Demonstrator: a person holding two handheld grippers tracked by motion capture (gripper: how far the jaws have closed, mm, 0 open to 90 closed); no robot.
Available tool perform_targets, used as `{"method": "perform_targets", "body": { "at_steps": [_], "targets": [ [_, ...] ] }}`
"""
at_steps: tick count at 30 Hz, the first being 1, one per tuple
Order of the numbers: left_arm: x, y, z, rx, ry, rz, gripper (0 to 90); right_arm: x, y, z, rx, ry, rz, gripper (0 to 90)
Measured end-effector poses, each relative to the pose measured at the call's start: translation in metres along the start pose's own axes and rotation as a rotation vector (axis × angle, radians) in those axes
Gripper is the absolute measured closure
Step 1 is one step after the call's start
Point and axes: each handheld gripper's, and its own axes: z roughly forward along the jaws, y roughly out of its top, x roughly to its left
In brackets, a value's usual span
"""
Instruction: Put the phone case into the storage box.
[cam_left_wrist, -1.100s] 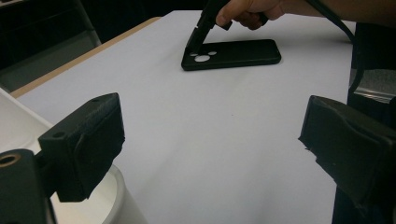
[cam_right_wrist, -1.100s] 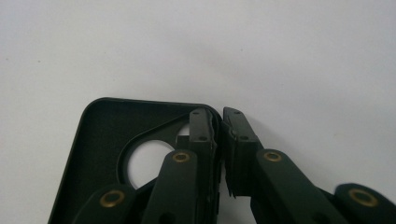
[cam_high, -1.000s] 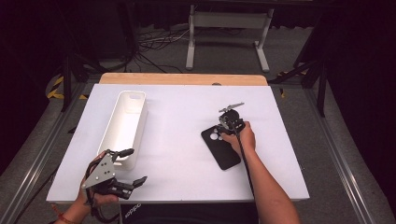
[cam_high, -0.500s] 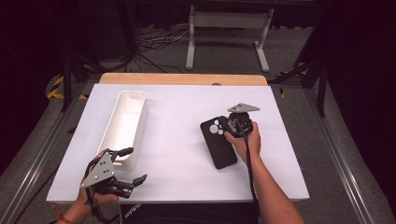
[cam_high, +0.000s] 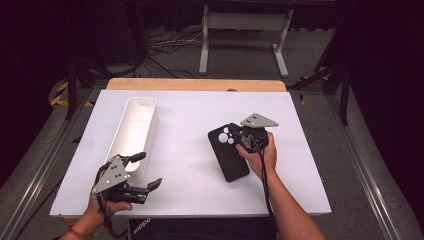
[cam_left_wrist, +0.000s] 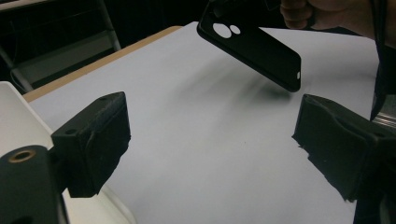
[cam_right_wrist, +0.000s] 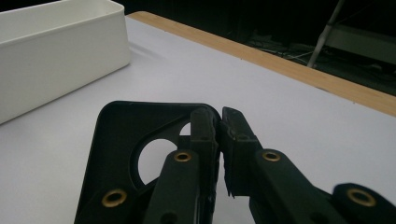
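I am pinching the black phone case (cam_high: 228, 152) by its camera-hole end with my right gripper (cam_high: 239, 134), holding it tilted above the white table (cam_high: 195, 120), while my left gripper (cam_high: 142, 172), jaws spread with nothing between them though closing slightly, is hovering beside the white bin (cam_high: 134, 135).

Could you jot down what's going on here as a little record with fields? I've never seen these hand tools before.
Surface: white table
Held thing: black phone case, lifted at its camera-hole end
Right gripper: jaws shut on the case's edge
Left gripper: jaws wide apart with nothing between them, just narrowed a little, low by the table's near left corner
Other thing: white bin, long and open-topped, at the left
Left gripper's view: the case hangs tilted above its shadow
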Motion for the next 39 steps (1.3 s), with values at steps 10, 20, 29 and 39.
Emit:
{"method": "perform_targets", "body": {
  "at_steps": [10,20,29,39],
  "targets": [
    [0.0,0.024,0.025,0.034,0.038,-0.015,15.4,0.009,0.003,-0.005,-0.047,-0.012,-0.024,84.6],
    [-0.009,0.044,0.057,0.028,-0.012,-0.016,14.7,0.016,0.002,-0.011,-0.074,-0.002,-0.04,84.5],
    [-0.011,0.06,0.089,0.001,-0.062,-0.002,14.2,0.025,0.003,-0.014,-0.108,0.0,-0.056,84.5],
    [-0.01,0.055,0.099,0.028,-0.107,-0.043,16.0,0.039,0.001,-0.013,-0.135,0.002,-0.086,84.6]
  ]
}}
